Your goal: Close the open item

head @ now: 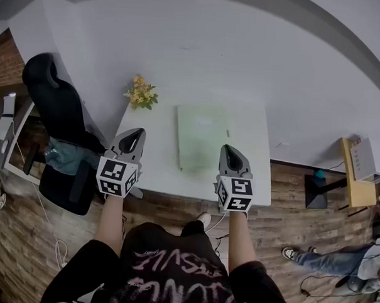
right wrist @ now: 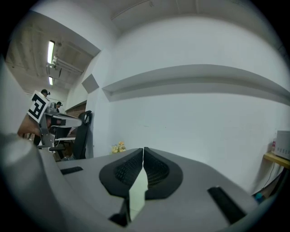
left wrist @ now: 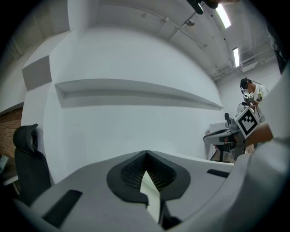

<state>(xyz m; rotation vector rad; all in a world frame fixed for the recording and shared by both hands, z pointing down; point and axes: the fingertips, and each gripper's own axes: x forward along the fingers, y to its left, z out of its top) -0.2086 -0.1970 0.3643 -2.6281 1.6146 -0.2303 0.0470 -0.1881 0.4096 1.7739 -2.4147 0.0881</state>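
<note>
White wall, wood-plank floor, white rectangular table set against the wall. Head view: left gripper and right gripper both at the table's near edge, jaws pointing toward the wall. Pale green flat rectangular folder lies flat mid-table between them, touched by neither, long axis running from near edge toward wall. Small bunch of yellow flowers at far left corner; black office chair left of table. Left gripper view: left gripper jaws pressed together at the tips, nothing gripped. Right gripper view: right gripper likewise clenched and empty; flowers beyond.
</note>
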